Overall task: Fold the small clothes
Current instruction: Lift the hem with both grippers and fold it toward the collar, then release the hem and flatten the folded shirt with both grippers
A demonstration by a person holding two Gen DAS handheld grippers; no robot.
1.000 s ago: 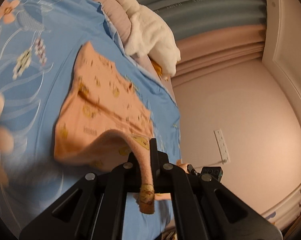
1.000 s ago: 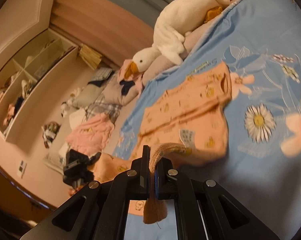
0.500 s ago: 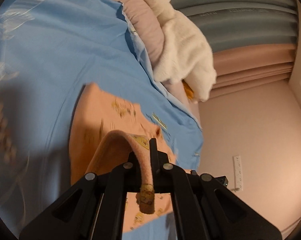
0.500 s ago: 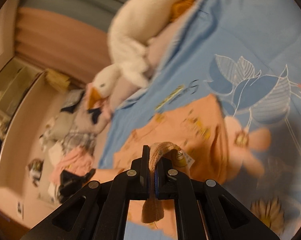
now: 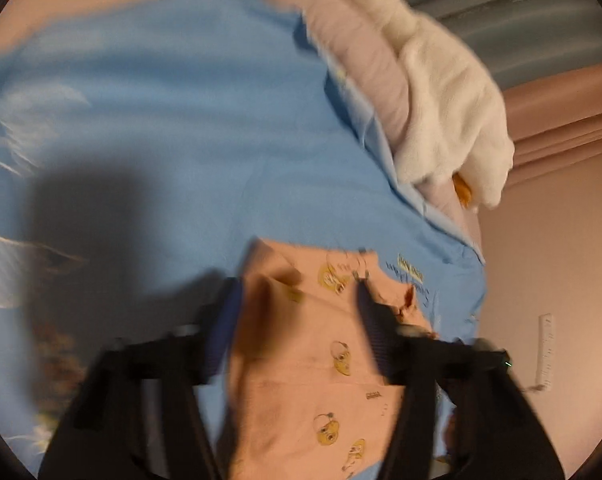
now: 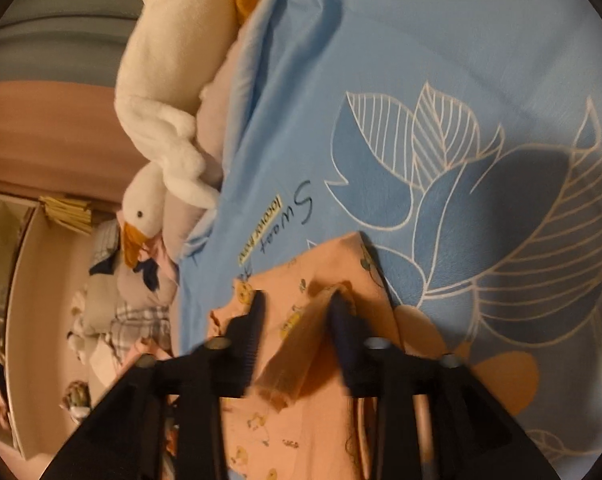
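On the blue bed sheet (image 6: pixel 441 60), the peach garment (image 5: pixel 321 380) is lying while both jaws are opening: left hand-held gripper (image 5: pixel 297 300) released, right hand-held gripper (image 6: pixel 297 304) letting a fold slip against one finger.

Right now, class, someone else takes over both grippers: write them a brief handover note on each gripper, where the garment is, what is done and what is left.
Left gripper: opening, fingers apart over the garment, gripping nothing.
Right gripper: opening; a flap of the garment hangs between the fingers, slipping free.
Garment: peach, printed, lying on the blue sheet beside the plush goose.
Done: one fold laid over.
Left: let the flap drop clear, check the edges line up, then probably fold again and smooth.
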